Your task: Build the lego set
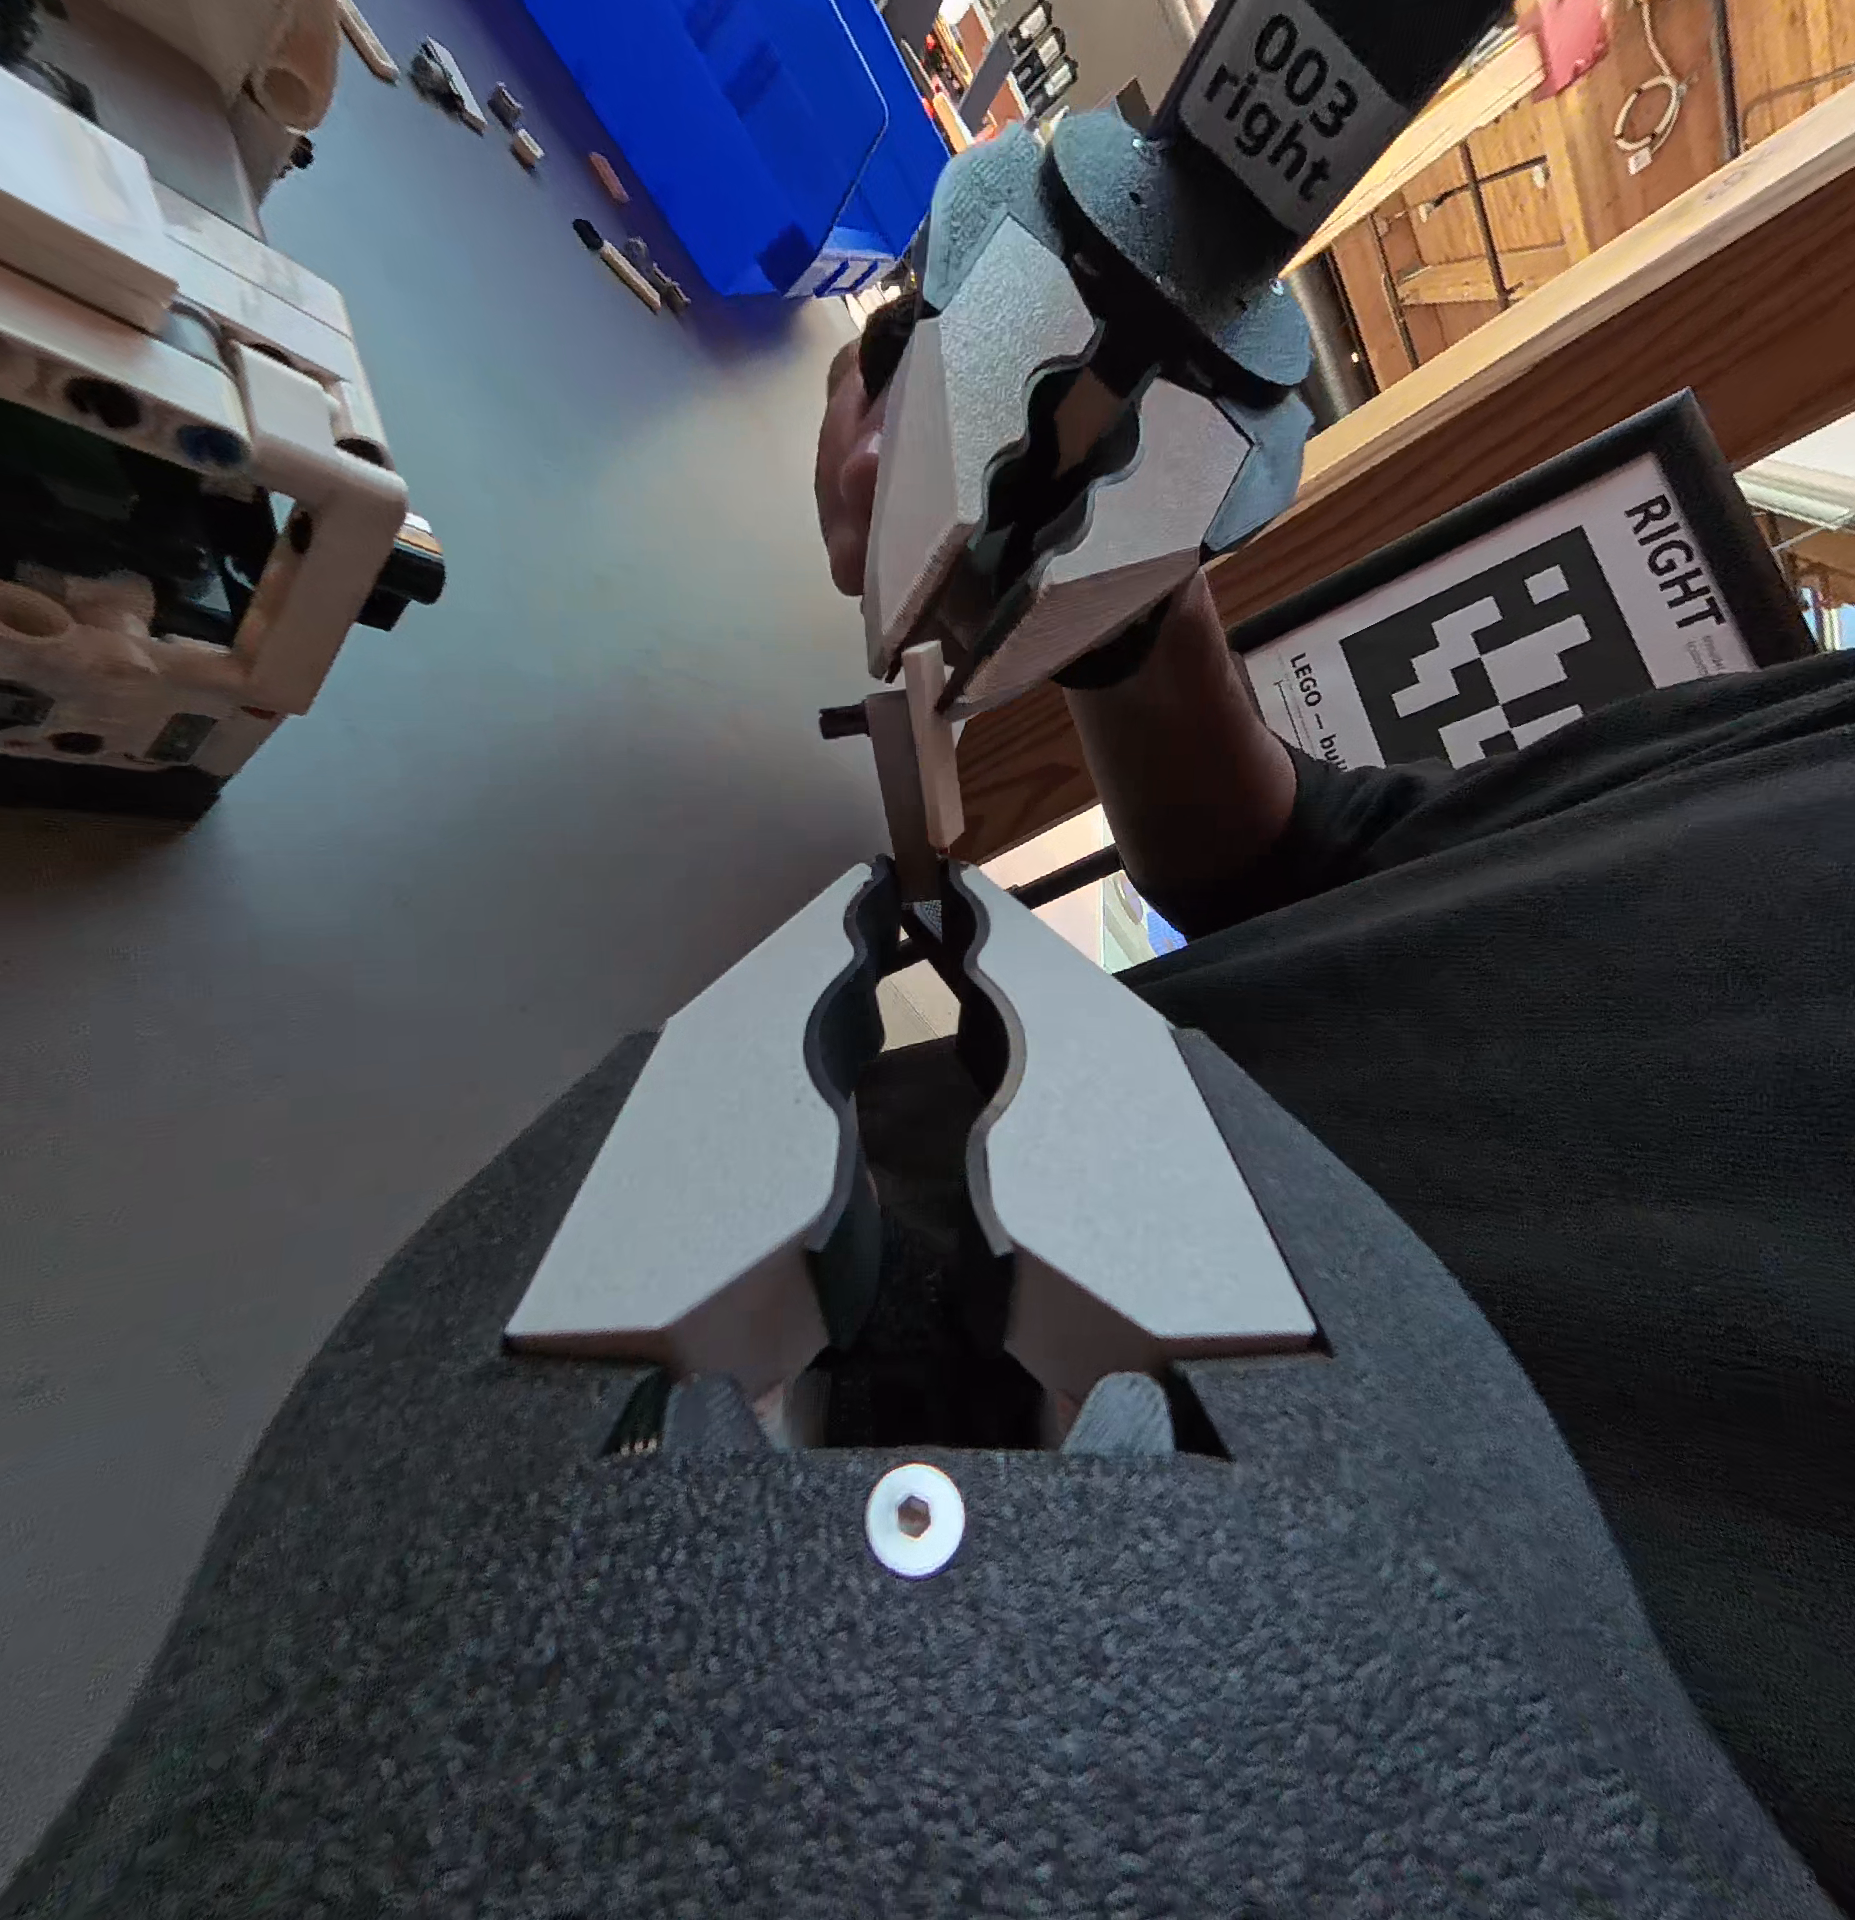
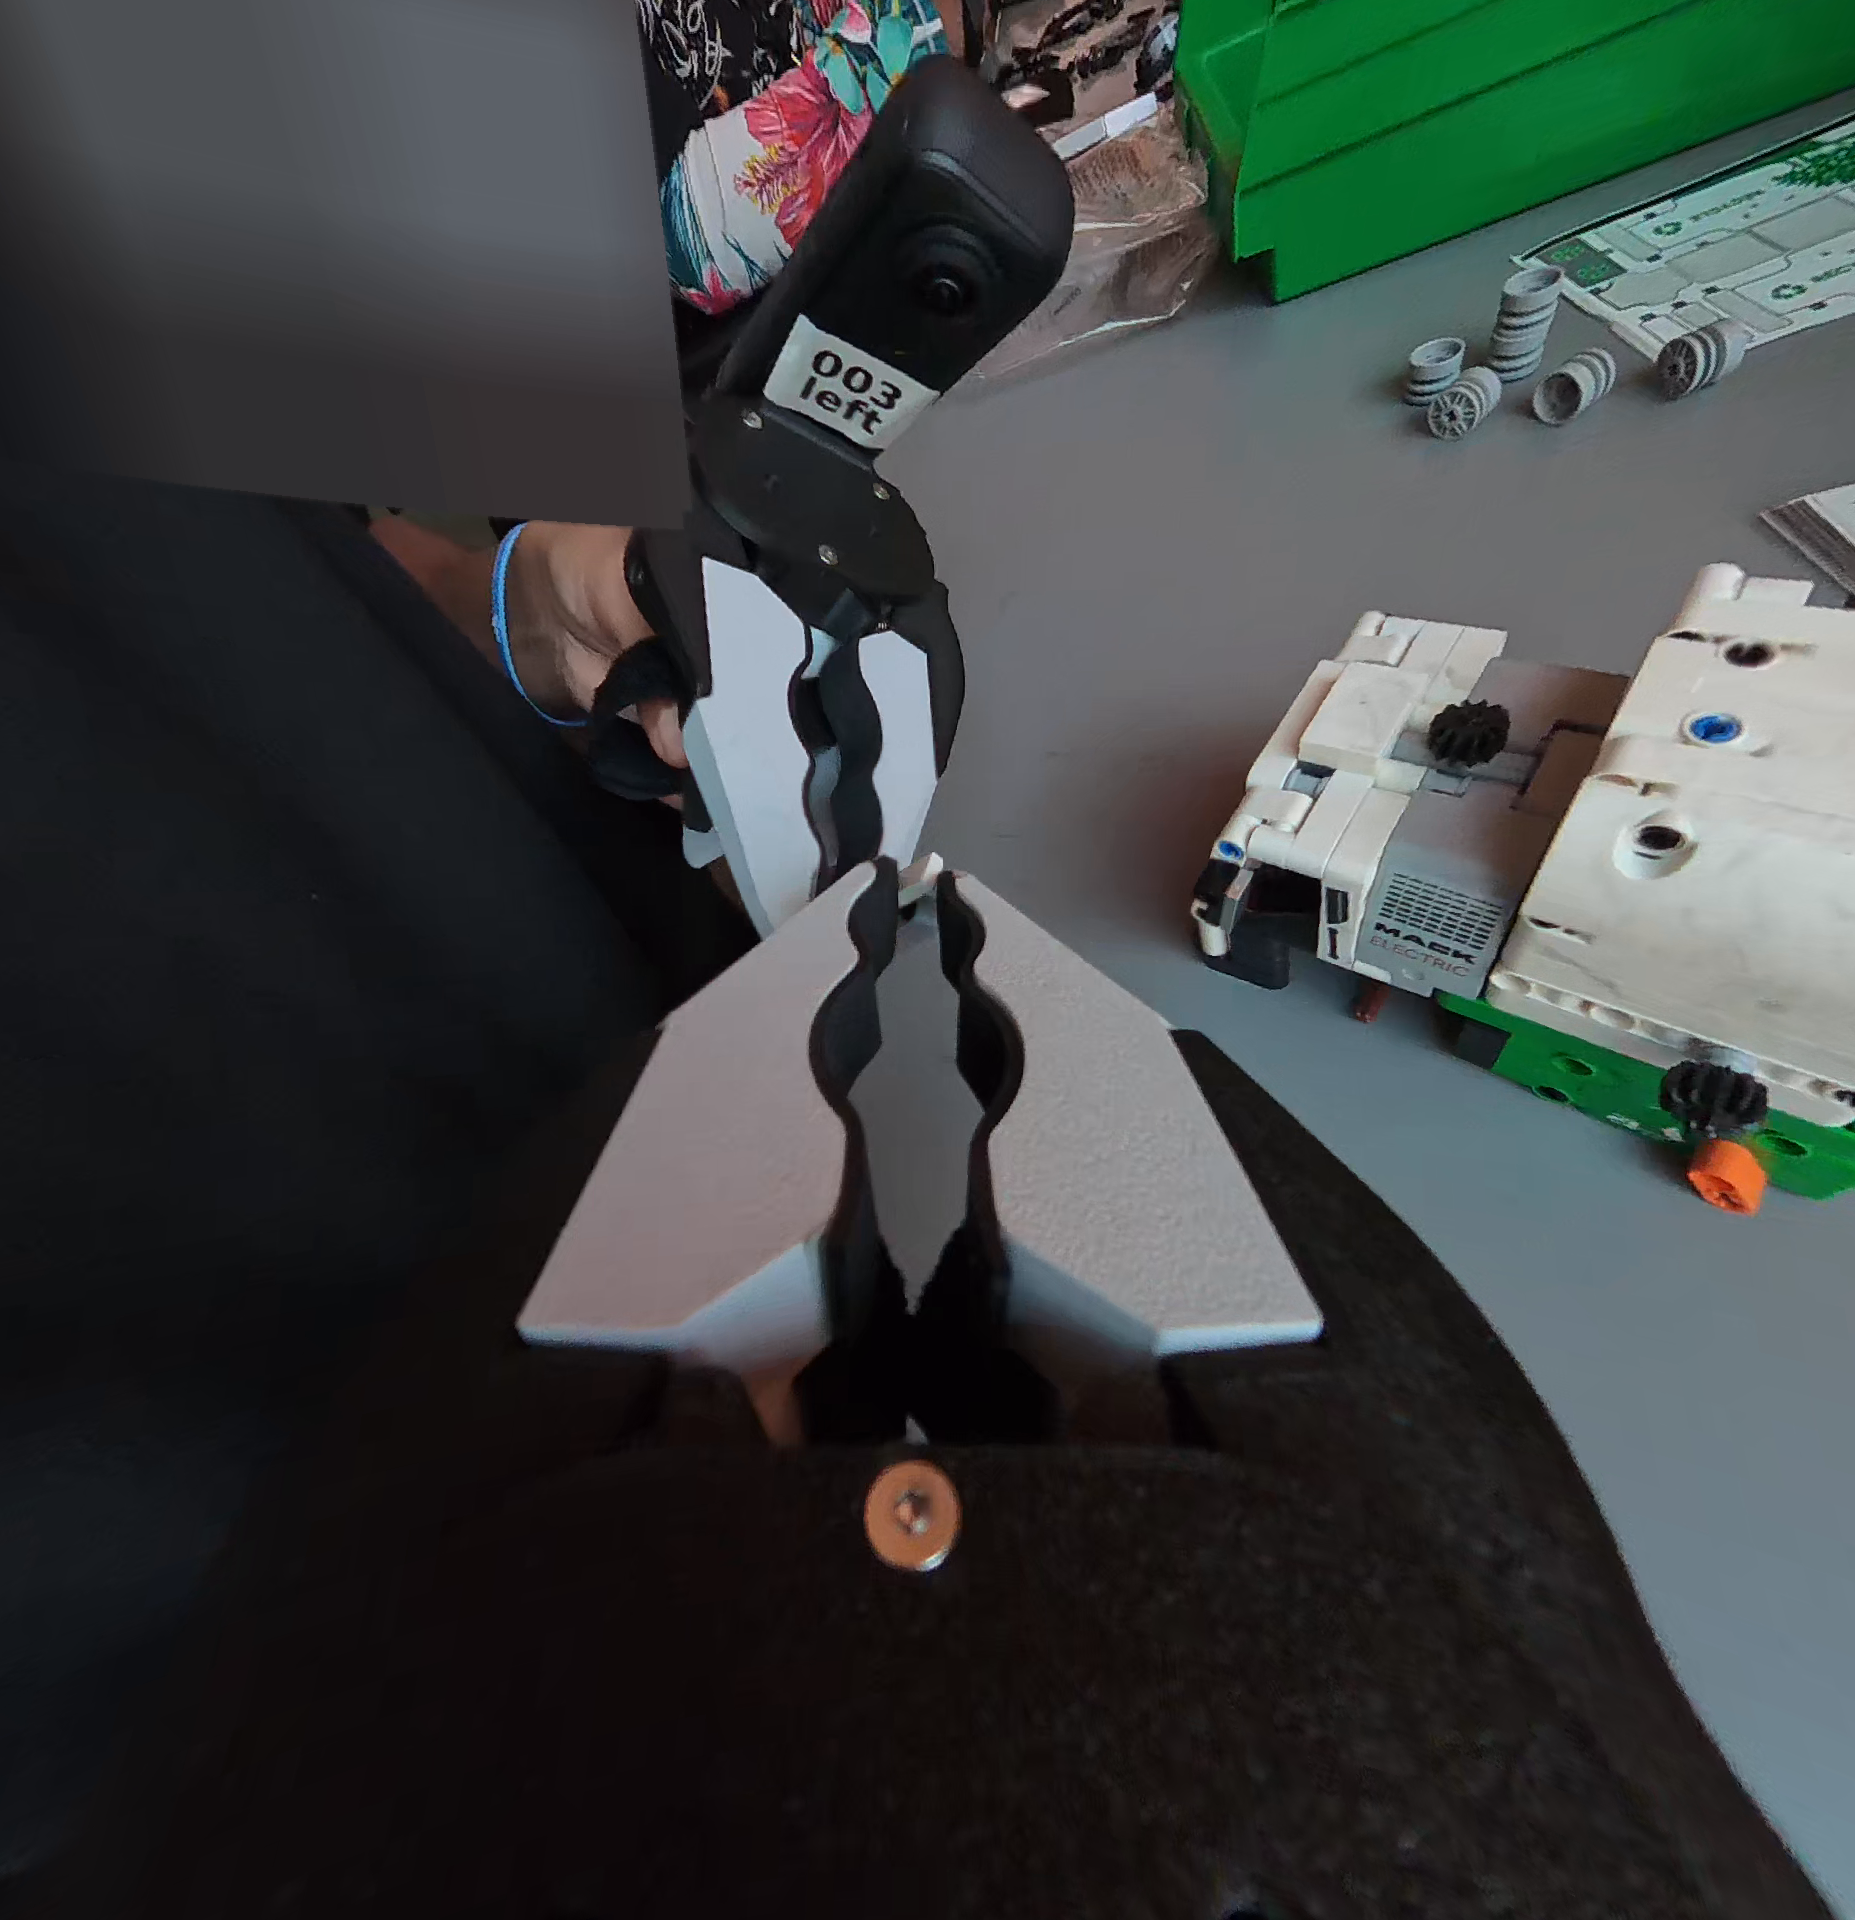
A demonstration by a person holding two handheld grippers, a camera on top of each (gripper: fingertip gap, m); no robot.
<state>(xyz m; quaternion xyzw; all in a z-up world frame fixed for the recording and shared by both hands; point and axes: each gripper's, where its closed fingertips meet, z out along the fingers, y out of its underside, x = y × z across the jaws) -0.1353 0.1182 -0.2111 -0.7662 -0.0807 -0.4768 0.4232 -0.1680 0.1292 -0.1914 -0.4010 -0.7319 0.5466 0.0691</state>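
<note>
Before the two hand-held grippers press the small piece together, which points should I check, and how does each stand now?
1. Right hand-held gripper shut on the small white piece: ok.
2. Left hand-held gripper gripping its lower end: ok.
3. Black pin sticking out sideways, fully seated: cannot tell.
4. Piece held clear of the grey table: ok.
5. White truck model resting apart from both grippers: ok.

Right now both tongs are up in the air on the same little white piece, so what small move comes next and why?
Probably a gentle squeeze together along the piece. The left tongs pinch the lower end of the small white lego piece and the right tongs its upper end, with a black pin sticking out sideways, well clear of the truck model.
</note>
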